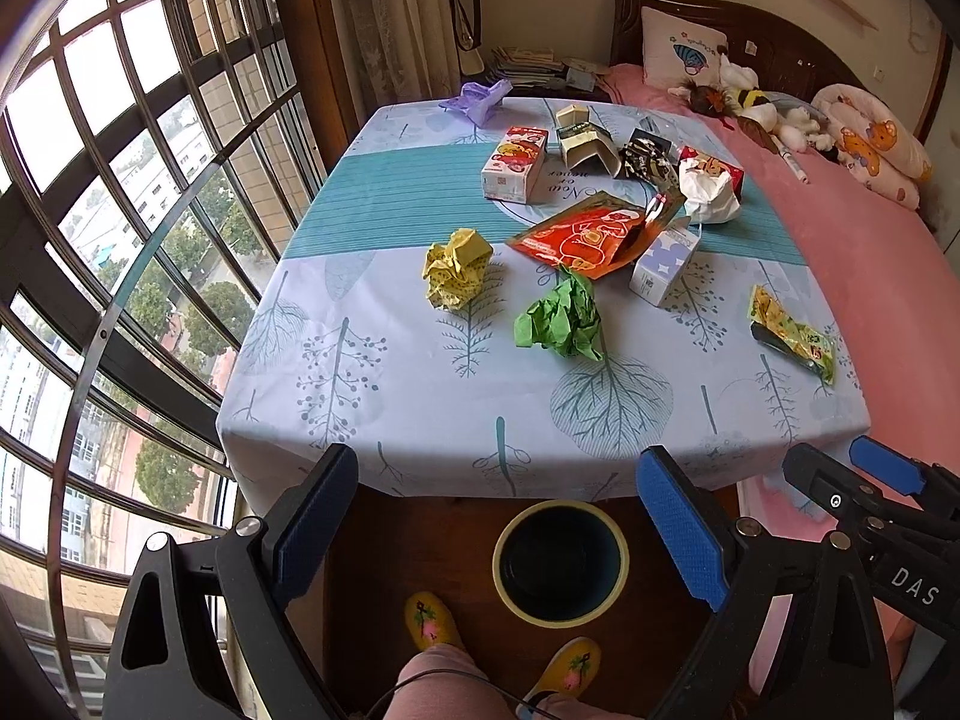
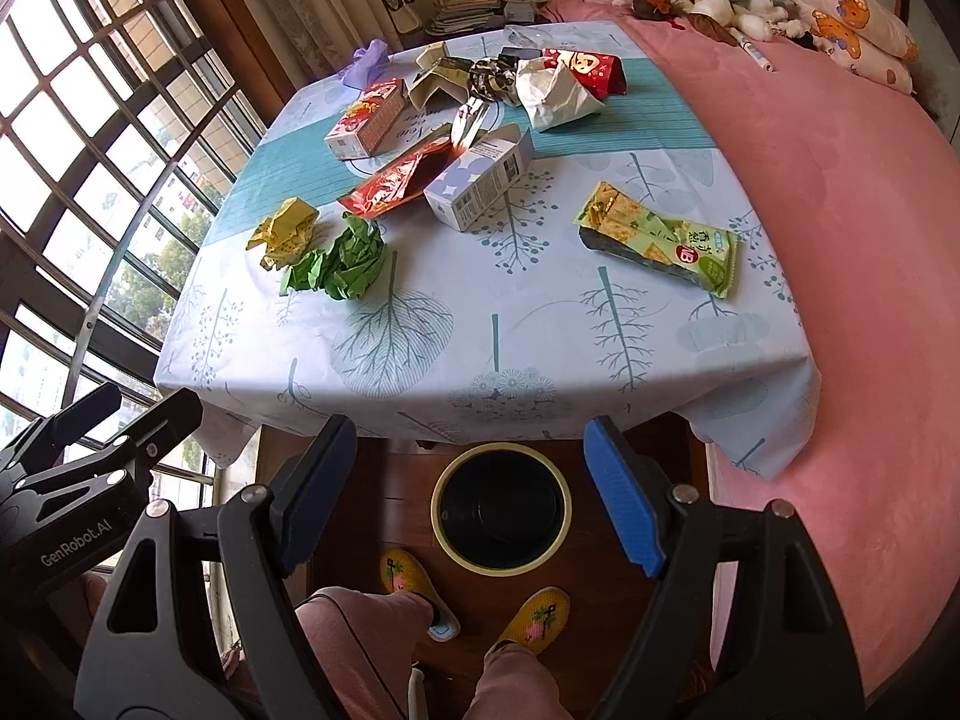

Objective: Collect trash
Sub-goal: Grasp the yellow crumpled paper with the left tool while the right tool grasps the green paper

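Note:
Trash lies on the leaf-print tablecloth (image 1: pixel 384 384): a crumpled green paper (image 1: pixel 561 318) (image 2: pixel 345 261), a crumpled yellow paper (image 1: pixel 456 267) (image 2: pixel 285 231), an orange foil pouch (image 1: pixel 585 234), a lilac carton (image 1: pixel 663 261) (image 2: pixel 480 180), a red-white carton (image 1: pixel 516 163), a white paper bag (image 1: pixel 711 189) and a green cracker wrapper (image 1: pixel 792 333) (image 2: pixel 660 240). A dark bin with a yellow rim (image 1: pixel 561 561) (image 2: pixel 501 516) stands on the floor below the table's near edge. My left gripper (image 1: pixel 498 516) and right gripper (image 2: pixel 471 489) are both open and empty, held above the bin.
A pink bed (image 2: pixel 840 210) with pillows and plush toys runs along the right. A barred window (image 1: pixel 120 240) is on the left. The person's legs and yellow slippers (image 2: pixel 534 618) are beside the bin. A purple bag (image 1: pixel 477 99) lies at the table's far edge.

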